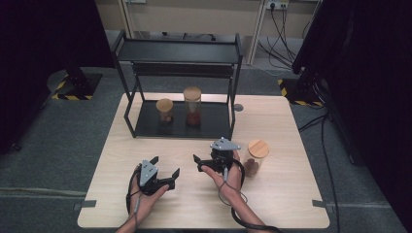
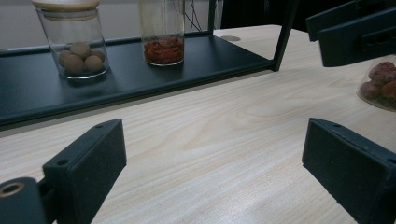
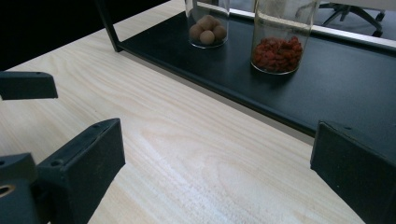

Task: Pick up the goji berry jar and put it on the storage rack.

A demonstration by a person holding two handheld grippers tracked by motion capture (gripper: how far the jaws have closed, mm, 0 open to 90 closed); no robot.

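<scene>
From the high view, the right hand-held gripper (image 1: 208, 158) hovers just left of a cork-lidded jar (image 1: 254, 158) that stands alone on the bench (image 1: 282, 194), jaws wide with nothing between them. The left hand-held gripper (image 1: 165, 172) waits lower left, also spread and empty. The likely step is taking that jar to the rack (image 1: 180, 124), where two more jars (image 1: 165, 110) (image 1: 193, 107) already stand. To do it well, turn the right jaws toward the glass, close on the body below the lid, and keep it upright. The bench is pale wood on grey carpet, with cables and dark stands around.

In the left gripper view, the lone jar's base (image 2: 380, 86) sits at far right, behind the other gripper's jaw.

In the right gripper view, the jaws face the rack's shelf (image 3: 336, 93), so the wrist must swing round.
</scene>
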